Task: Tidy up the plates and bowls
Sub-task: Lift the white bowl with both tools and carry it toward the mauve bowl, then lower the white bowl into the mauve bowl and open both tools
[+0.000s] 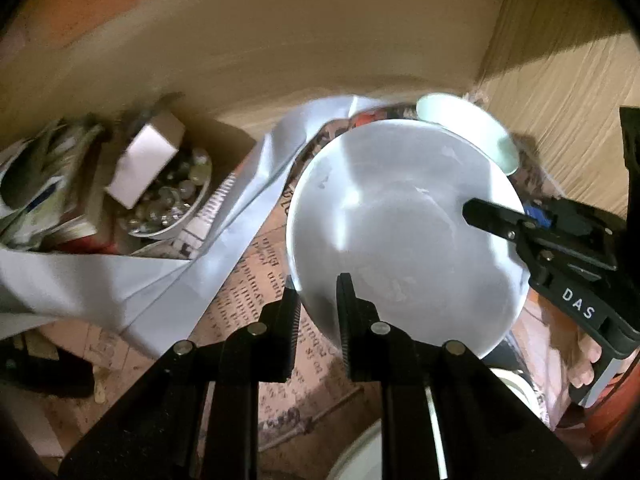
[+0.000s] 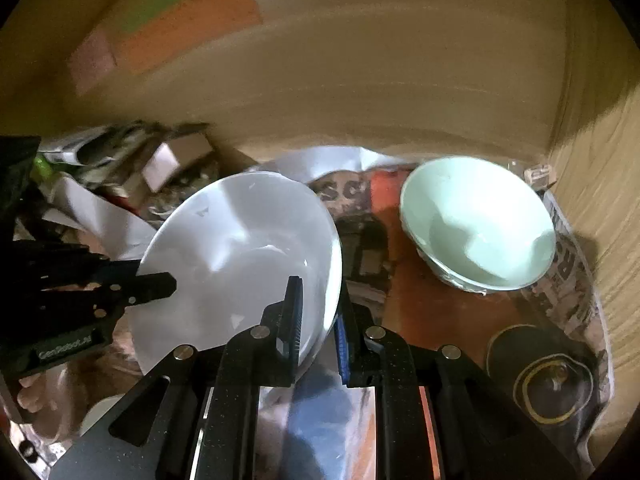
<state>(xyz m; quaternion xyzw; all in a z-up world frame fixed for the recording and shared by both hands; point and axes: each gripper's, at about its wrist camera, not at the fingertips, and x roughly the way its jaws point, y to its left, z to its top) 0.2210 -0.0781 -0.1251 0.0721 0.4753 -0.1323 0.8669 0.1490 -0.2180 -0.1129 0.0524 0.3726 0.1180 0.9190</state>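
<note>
One large white bowl hangs tilted above the newspaper-lined shelf, pinched at opposite rims by two tools: the left hand-held gripper and the right hand-held gripper, both clamped tight. One smaller pale green bowl rests on the newspaper well apart to the right.

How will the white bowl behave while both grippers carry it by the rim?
The white bowl looks glossy, probably glazed ceramic: rigid but likely slippery and breakable. The left gripper and right gripper pinch opposite rim edges only, so it may tilt or slide.
</note>
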